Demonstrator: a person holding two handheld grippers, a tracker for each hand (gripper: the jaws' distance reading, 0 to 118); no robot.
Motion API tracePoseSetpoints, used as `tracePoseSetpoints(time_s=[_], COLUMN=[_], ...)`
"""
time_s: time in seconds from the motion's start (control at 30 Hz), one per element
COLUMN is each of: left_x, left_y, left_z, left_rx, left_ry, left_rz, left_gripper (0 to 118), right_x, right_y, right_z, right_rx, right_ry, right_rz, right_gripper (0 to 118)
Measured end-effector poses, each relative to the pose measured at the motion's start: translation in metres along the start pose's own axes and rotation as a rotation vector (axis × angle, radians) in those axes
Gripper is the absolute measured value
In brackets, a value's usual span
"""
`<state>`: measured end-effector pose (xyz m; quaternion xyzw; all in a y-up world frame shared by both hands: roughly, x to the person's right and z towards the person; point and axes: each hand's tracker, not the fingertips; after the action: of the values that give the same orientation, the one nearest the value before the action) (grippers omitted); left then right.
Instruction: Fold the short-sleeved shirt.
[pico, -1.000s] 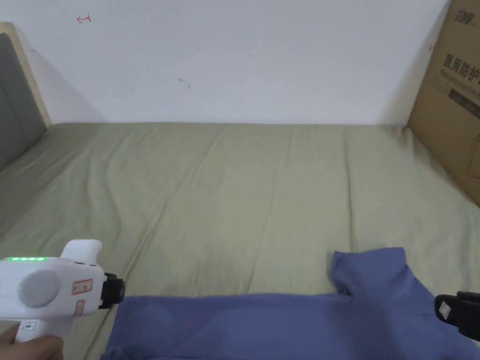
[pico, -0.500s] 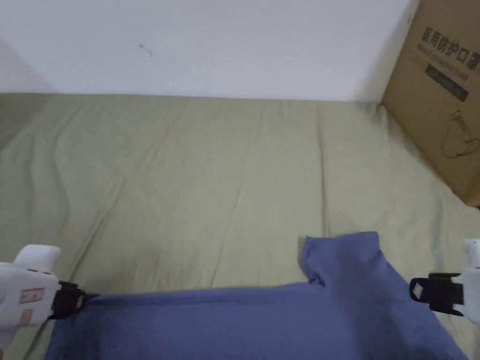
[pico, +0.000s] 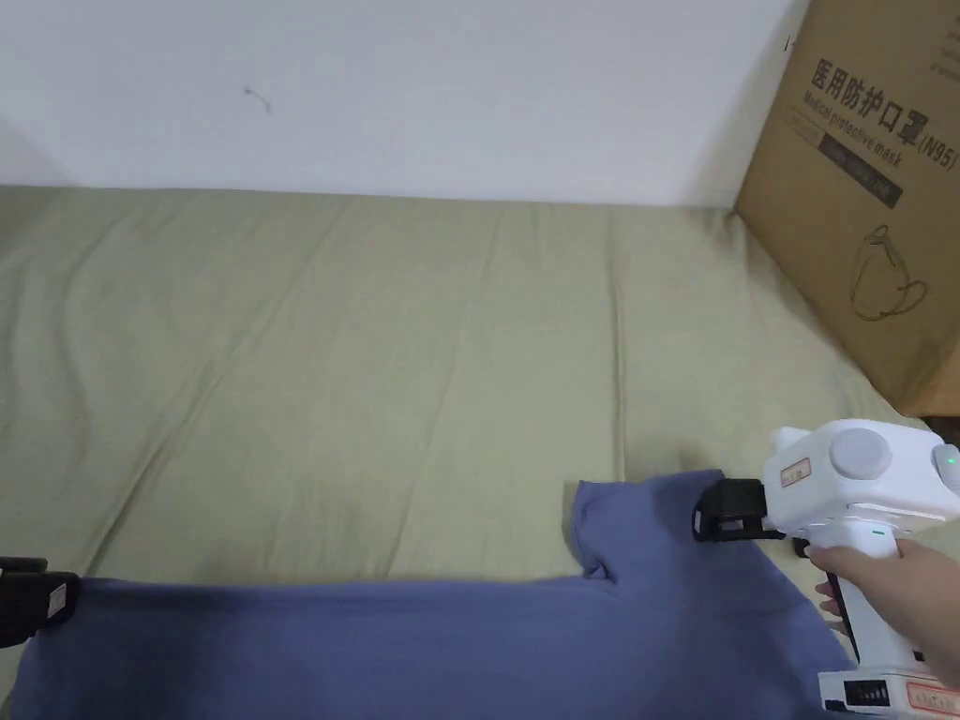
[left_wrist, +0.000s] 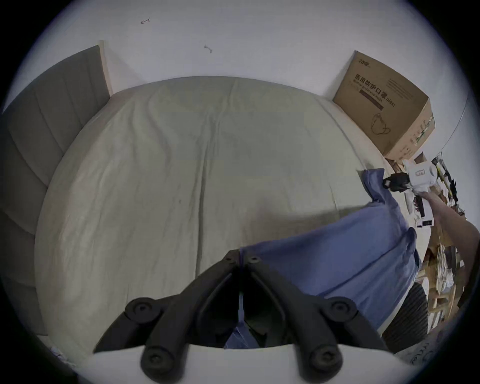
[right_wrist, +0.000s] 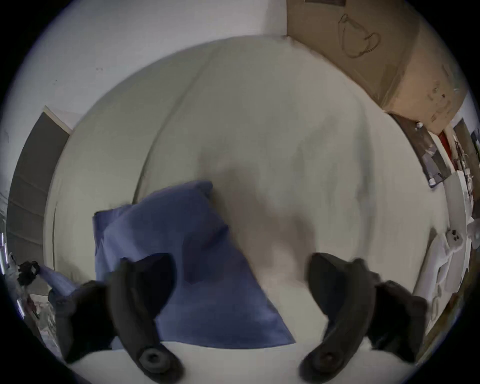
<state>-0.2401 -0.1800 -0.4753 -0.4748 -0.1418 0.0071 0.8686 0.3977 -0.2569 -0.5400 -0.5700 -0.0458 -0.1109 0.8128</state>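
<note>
We have the blue short-sleeved shirt (pico: 422, 647) lying across the near edge of the olive bed sheet (pico: 375, 375), body stretched sideways and one sleeve (pico: 647, 525) poking up toward twelve o'clock. We judge it is spread this way to flatten it before the first fold. Our left gripper (left_wrist: 240, 262) has its jaws closed together on the shirt's corner, fabric running up between them, and in the head view it sits at nine o'clock from the shirt, at the frame's left edge; the cloth between it and the sleeve looks drawn fairly straight, so we take that pinch to be anchoring the hem end. Our right gripper (pico: 717, 511) is at the sleeve's three o'clock side, held level by a hand (pico: 891, 591) gripping the white handle from below, nose pointing toward nine o'clock. In its own view, which is blurred, the jaws stand wide apart with nothing between them, the sleeve ahead. A cardboard box (pico: 862, 187) stands at two o'clock against the white wall (pico: 469, 84)
</note>
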Motion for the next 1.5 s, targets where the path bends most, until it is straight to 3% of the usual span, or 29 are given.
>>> tracePoseSetpoints(time_s=[0.1,0.13,0.17,0.2,0.23,0.37,0.57,0.8,0.97,1.17,1.23,1.27,1.3,1.33,1.37,1.4,1.43,1.5], left_x=[-0.002,-0.004,-0.006,-0.008,-0.01,-0.014,-0.01,-0.018,-0.017,-0.022,-0.021,-0.005,-0.004,-0.004,-0.006,-0.004,-0.001,0.005], left_y=[-0.003,-0.004,-0.005,-0.006,-0.007,-0.01,-0.015,-0.046,-0.099,-0.164,-0.178,-0.177,-0.179,-0.179,-0.176,-0.173,-0.171,-0.16], left_z=[-0.007,-0.009,-0.01,-0.011,-0.012,-0.008,0.022,0.078,0.1,0.076,0.067,0.076,0.076,0.078,0.081,0.088,0.093,0.12], left_rx=[-0.015,-0.016,-0.017,-0.02,-0.019,-0.006,0.043,0.105,0.06,-0.05,-0.069,-0.084,-0.091,-0.09,-0.075,-0.056,-0.034,0.095], left_ry=[0.019,0.018,0.017,0.011,0.006,-0.002,-0.039,-0.121,-0.146,-0.127,-0.105,-0.072,-0.061,-0.061,-0.073,-0.08,-0.077,-0.102], left_rz=[-0.025,-0.022,-0.015,0.0,0.011,0.03,0.016,-0.047,-0.087,-0.06,-0.083,-0.082,-0.062,-0.049,-0.018,0.004,0.007,0.0], left_gripper=[0,0,0,0,0,0,0,0,0,2,12,16,29,47,74,110,118,114], right_x=[-0.01,-0.011,-0.011,-0.011,-0.014,-0.015,0.01,0.031,0.035,0.044,0.045,0.048,0.047,0.045,0.043,0.046,0.043,0.034], right_y=[-0.005,-0.005,-0.004,-0.006,-0.01,-0.027,-0.077,-0.179,-0.253,-0.296,-0.3,-0.299,-0.299,-0.297,-0.295,-0.294,-0.291,-0.285], right_z=[0.006,0.012,0.018,0.026,0.034,0.072,0.156,0.231,0.23,0.175,0.164,0.159,0.159,0.162,0.167,0.17,0.178,0.201], right_rx=[-0.011,-0.006,-0.003,-0.002,0.009,0.074,0.227,0.275,0.214,0.093,0.07,0.066,0.07,0.087,0.097,0.114,0.132,0.221], right_ry=[-0.074,-0.042,-0.023,0.023,0.068,0.041,0.128,0.178,0.168,0.119,0.108,0.102,0.079,0.049,0.029,0.027,0.024,0.04], right_rz=[0.093,0.092,0.09,0.096,0.092,0.149,0.037,-0.016,-0.04,-0.074,-0.091,-0.09,-0.083,-0.066,-0.053,-0.05,-0.042,-0.025], right_gripper=[77,62,36,0,0,0,0,0,0,0,4,14,35,60,83,103,109,109])
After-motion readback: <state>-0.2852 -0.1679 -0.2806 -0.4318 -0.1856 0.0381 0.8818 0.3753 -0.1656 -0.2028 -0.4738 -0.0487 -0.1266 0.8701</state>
